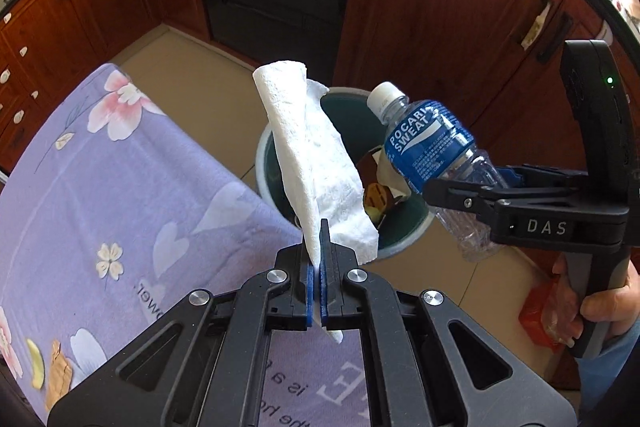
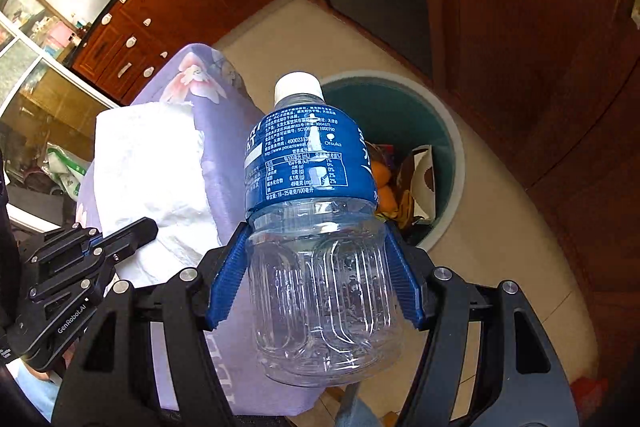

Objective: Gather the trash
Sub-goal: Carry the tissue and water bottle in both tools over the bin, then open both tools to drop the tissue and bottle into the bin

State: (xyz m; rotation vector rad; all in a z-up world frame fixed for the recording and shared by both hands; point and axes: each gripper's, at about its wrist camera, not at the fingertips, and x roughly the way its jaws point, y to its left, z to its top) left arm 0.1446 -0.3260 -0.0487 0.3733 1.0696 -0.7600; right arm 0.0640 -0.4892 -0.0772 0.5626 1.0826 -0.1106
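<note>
Left wrist view: left tool (image 1: 319,259) clamped on paper towel (image 1: 316,155), right tool (image 2: 316,267) clamped on bottle (image 2: 316,211), both over bin (image 1: 344,99) beside bench (image 1: 120,187) edge.

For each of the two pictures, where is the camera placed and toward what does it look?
Left wrist: sits on the left gripper, faces down at its paper towel and the bin; a hand shows.
Right wrist: sits on the right gripper, faces down at its bottle; no hand clearly visible.
Shared: towel, bottle, bin, purple floral cloth, and each other's gripper.
</note>
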